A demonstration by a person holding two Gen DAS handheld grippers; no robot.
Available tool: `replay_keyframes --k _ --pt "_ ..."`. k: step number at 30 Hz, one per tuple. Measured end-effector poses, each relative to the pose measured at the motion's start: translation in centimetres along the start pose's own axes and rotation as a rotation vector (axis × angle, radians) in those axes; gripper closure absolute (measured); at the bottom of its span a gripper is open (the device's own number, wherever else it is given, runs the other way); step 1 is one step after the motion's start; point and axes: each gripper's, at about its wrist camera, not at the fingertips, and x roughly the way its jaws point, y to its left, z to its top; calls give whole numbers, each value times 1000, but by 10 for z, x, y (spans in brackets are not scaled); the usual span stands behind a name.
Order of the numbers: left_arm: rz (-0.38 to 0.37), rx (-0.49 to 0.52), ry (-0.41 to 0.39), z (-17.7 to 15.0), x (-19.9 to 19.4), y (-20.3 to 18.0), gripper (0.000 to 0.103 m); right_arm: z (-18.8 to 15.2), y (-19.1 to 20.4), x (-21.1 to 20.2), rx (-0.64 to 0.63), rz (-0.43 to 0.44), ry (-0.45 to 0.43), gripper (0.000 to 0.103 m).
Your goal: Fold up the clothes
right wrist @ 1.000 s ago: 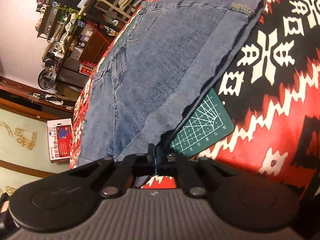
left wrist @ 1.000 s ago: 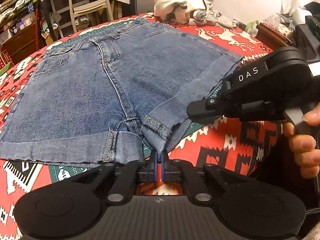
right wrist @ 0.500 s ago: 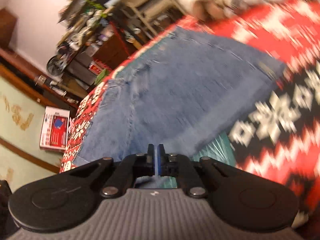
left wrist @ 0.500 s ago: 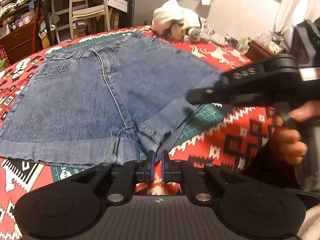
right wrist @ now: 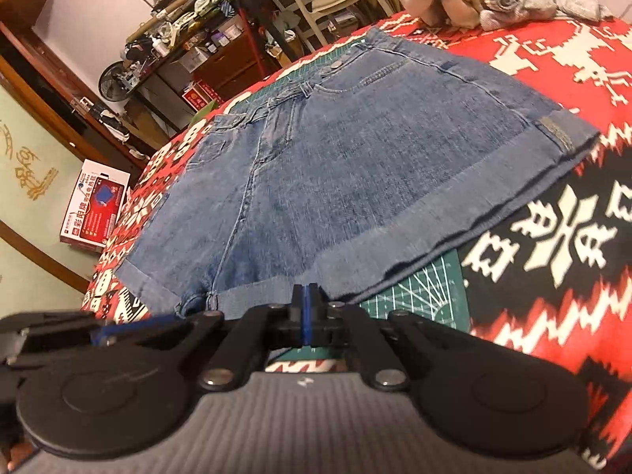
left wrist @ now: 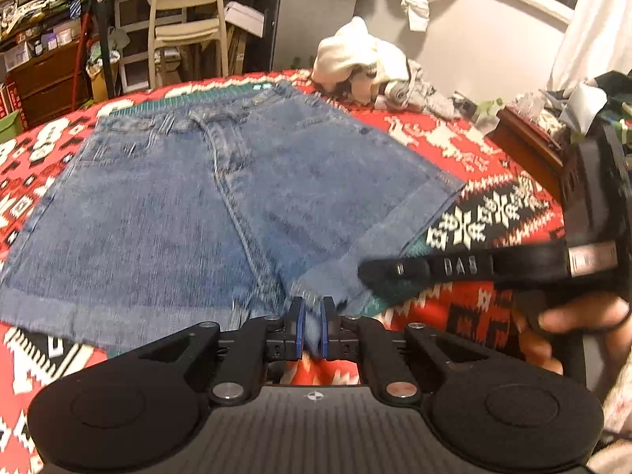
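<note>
Blue denim shorts (left wrist: 197, 205) lie spread flat on a red patterned cloth (left wrist: 454, 146), waistband at the far side and leg hems towards me. My left gripper (left wrist: 311, 316) is shut on the frayed hem near the crotch, with denim between its blue pads. In the right wrist view the shorts (right wrist: 355, 166) fill the middle, and my right gripper (right wrist: 307, 304) is shut at the cuffed hem of the right leg. From the left wrist view the right gripper (left wrist: 367, 272) comes in from the right, held by a hand (left wrist: 580, 316).
A green cutting mat (right wrist: 426, 296) shows under the hem. A pile of pale clothes (left wrist: 363, 63) sits at the far edge. A chair (left wrist: 185, 12) and cluttered shelves stand behind, a wooden box (left wrist: 529, 142) at the right, a printed carton (right wrist: 94, 205) on the floor.
The right leg, raised and bunched a second ago, now lies flat and spread out. The right gripper has swung from a tilted pose to level and come down to the hem.
</note>
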Motion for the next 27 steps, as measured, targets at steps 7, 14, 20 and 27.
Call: replay_keyframes --k 7,14,20,27 --pt "-16 -27 -16 28 27 -2 97 8 -2 -16 -66 -75 -98 96" --pt "-19 -20 89 22 66 -7 97 8 -22 -18 -106 -142 -105 103" --pt "-1 -18 90 9 60 0 97 8 -35 -26 -65 -148 -107 103" --pt "14 -7 82 6 57 -3 97 17 -39 -37 -47 -188 -156 94"
